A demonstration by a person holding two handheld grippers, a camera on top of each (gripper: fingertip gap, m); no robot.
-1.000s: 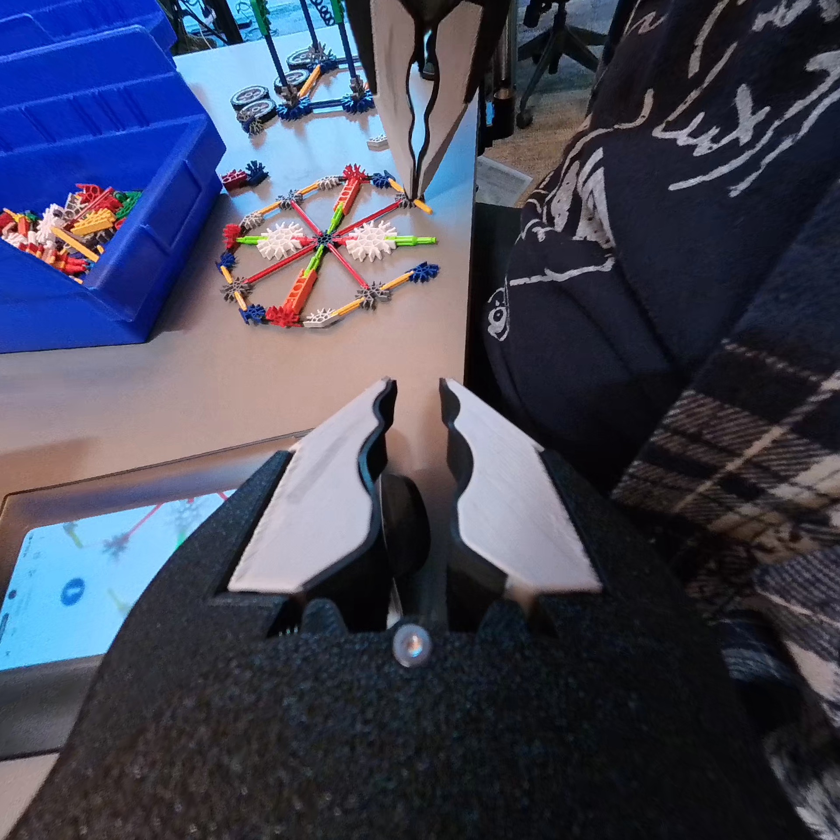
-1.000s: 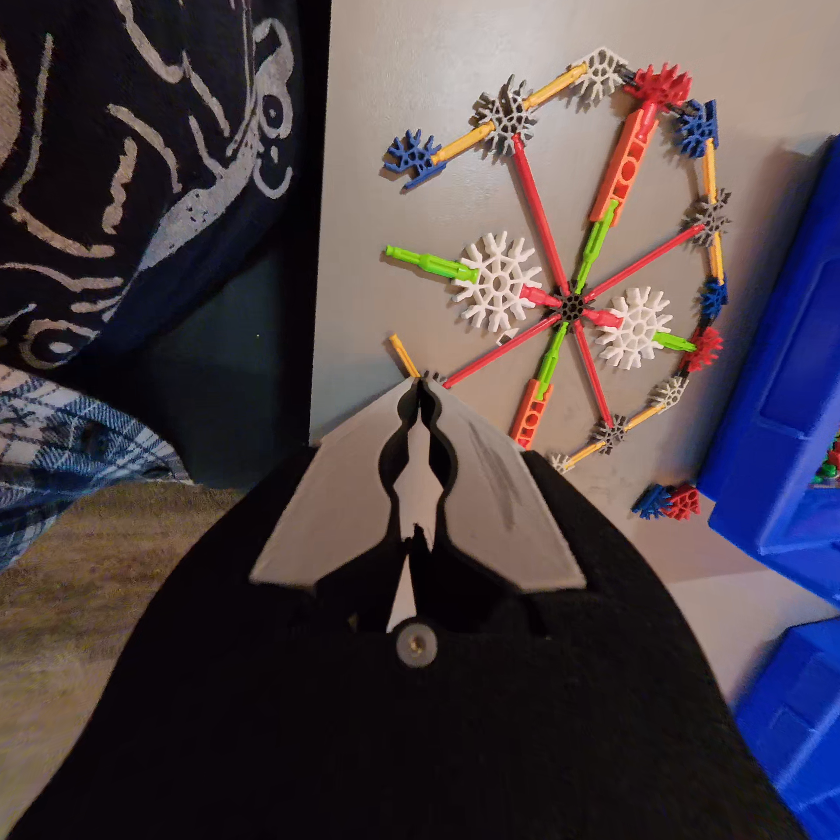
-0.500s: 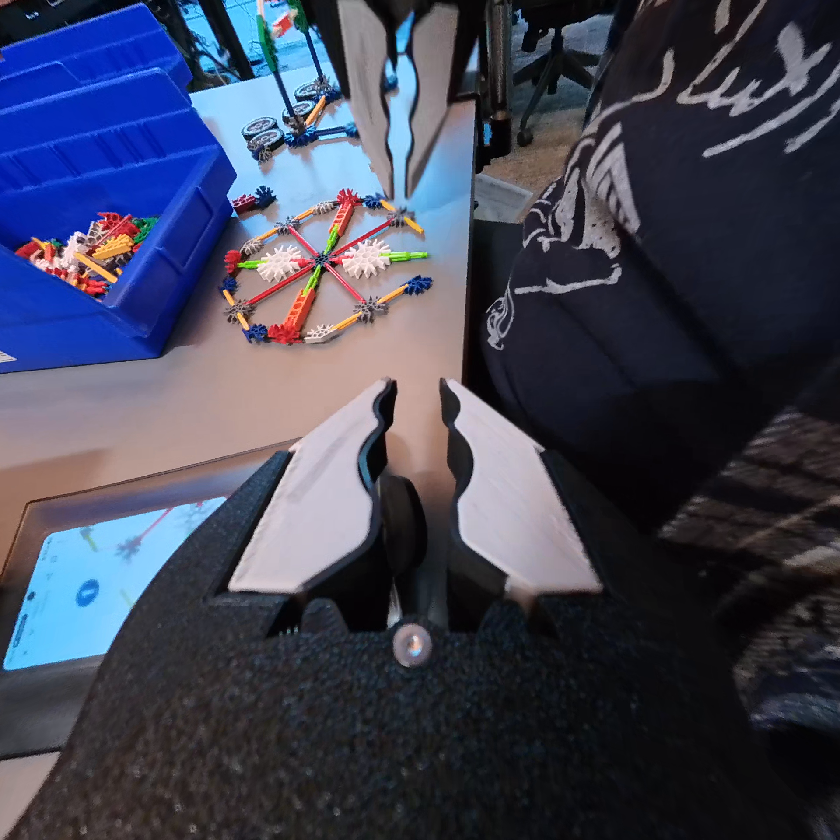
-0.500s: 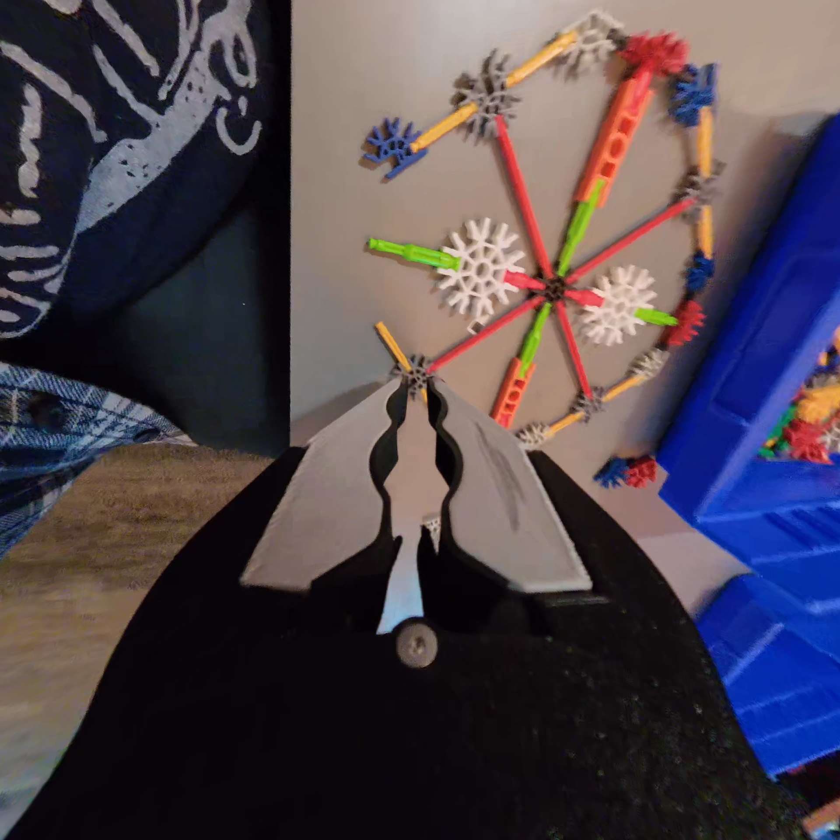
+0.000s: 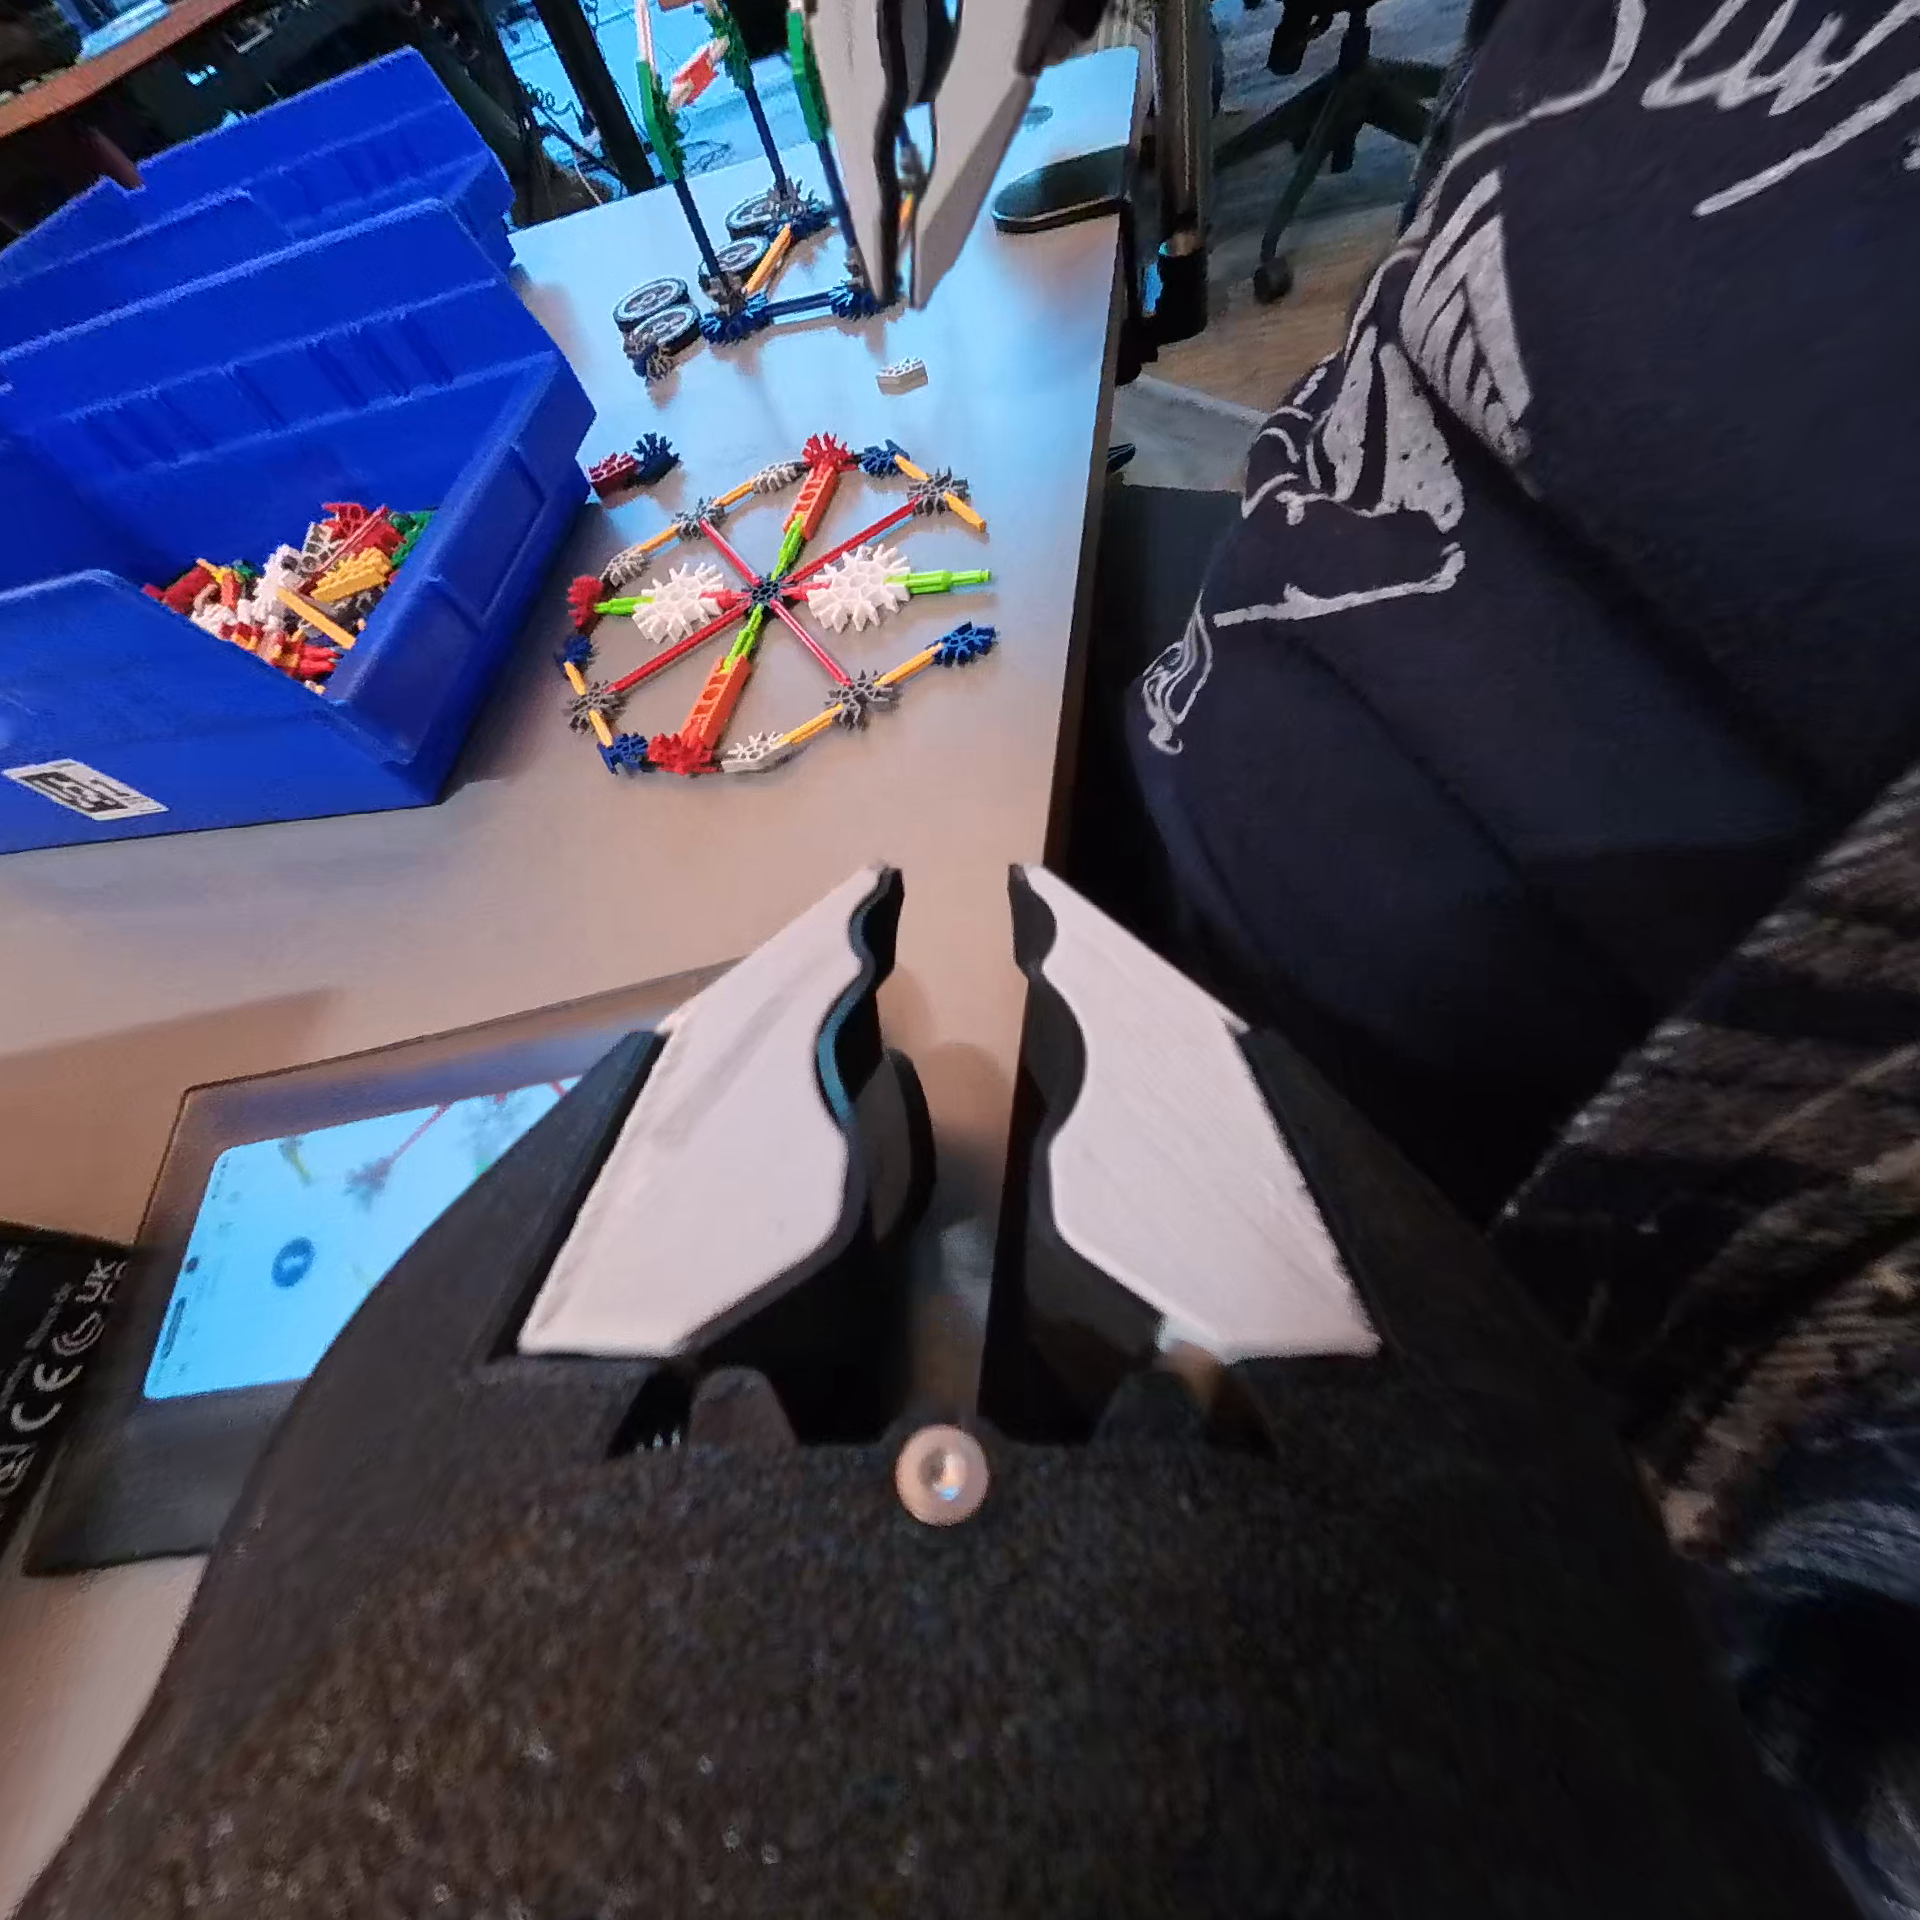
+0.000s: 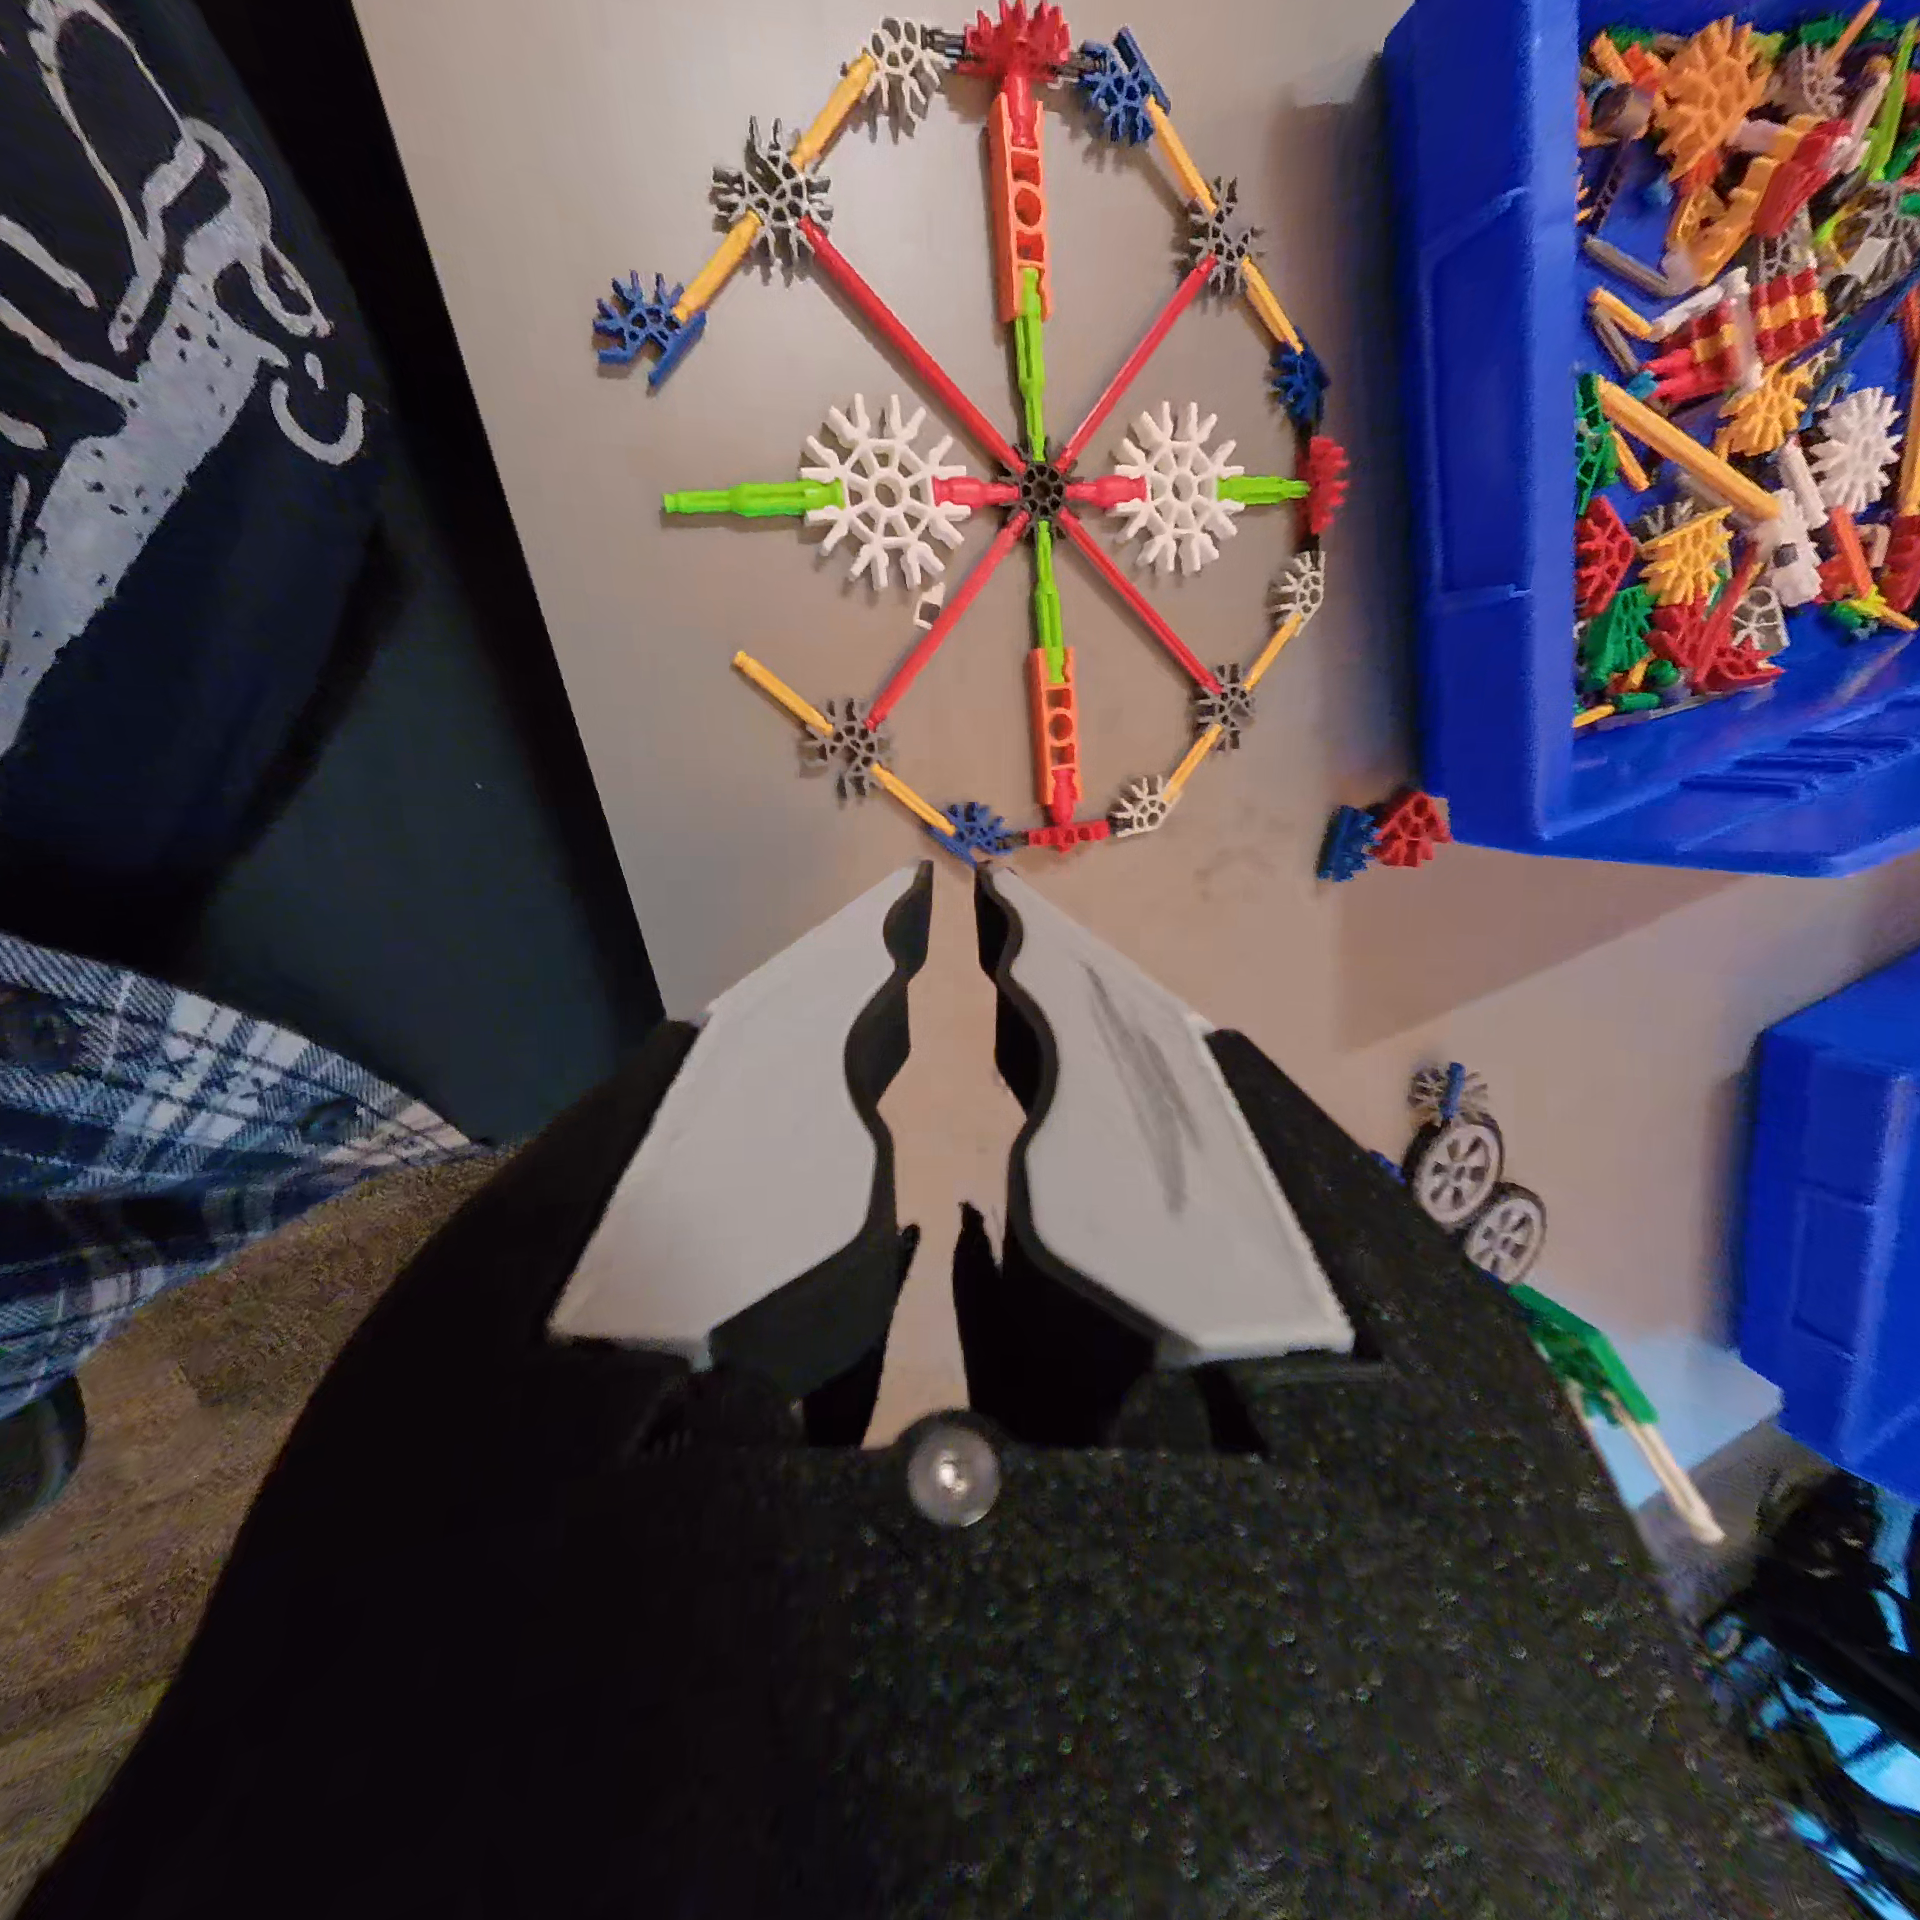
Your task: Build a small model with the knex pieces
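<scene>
A flat wheel of coloured rods and snowflake connectors (image 5: 774, 603) lies on the grey table (image 5: 520, 904); the right wrist view shows it from above (image 6: 1039, 488). My left gripper (image 5: 956, 883) is open and empty, near the table's edge, well short of the wheel. My right gripper (image 6: 954, 873) is empty with its jaws a narrow gap apart. It hovers above the table, its tips just short of a blue connector (image 6: 975, 829) on the wheel's rim. It also shows in the left wrist view (image 5: 899, 281), raised beyond the wheel.
A blue bin (image 5: 436, 665) of loose pieces stands left of the wheel, also in the right wrist view (image 6: 1455, 520). A red-and-blue connector pair (image 5: 629, 468) lies between them. A wheeled rod structure (image 5: 727, 281), a lit tablet (image 5: 312, 1247) and a person's dark clothing (image 5: 1455, 623) surround the area. Left tips to right tips: about 25 centimeters. My right gripper's tips are some 5 centimeters from the blue connector (image 6: 975, 829). Seen from the left wrist view (image 5: 878, 454) as well.
My right gripper has let go of the grey connector on the wheel's rim, opened slightly and drawn up and back. The left gripper has pulled back a little, still open.
</scene>
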